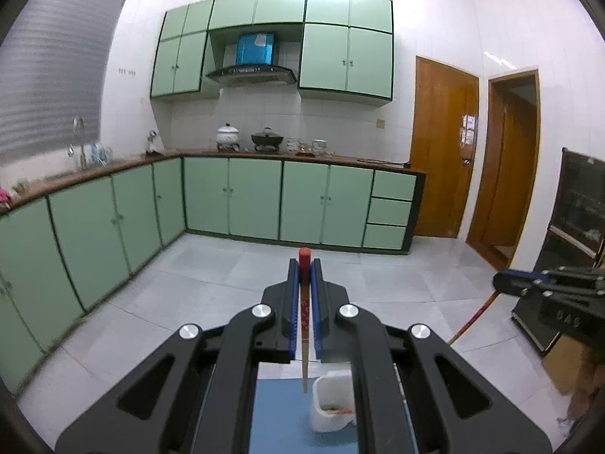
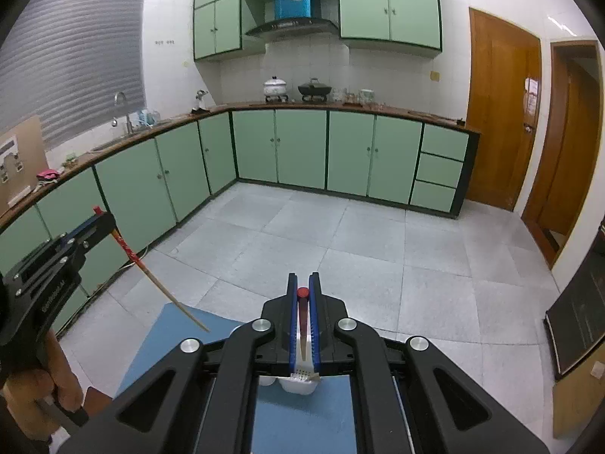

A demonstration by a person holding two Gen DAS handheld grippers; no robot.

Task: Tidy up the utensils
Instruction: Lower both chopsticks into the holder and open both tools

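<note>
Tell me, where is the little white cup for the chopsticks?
The white cup sits on the blue mat, low in the left wrist view, just right of the tip of the chopstick held by the left gripper.

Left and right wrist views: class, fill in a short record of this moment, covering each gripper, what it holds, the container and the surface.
left gripper: shut on a red-topped wooden chopstick, tip pointing down
right gripper: shut on a second red-topped wooden chopstick
container: white plastic utensil holder, upright, some contents inside, unclear what
surface: blue mat under the holder
left chopstick tip: above the mat, just left of the holder, not inside
setting: kitchen, green cabinets, grey tiled floor
</note>
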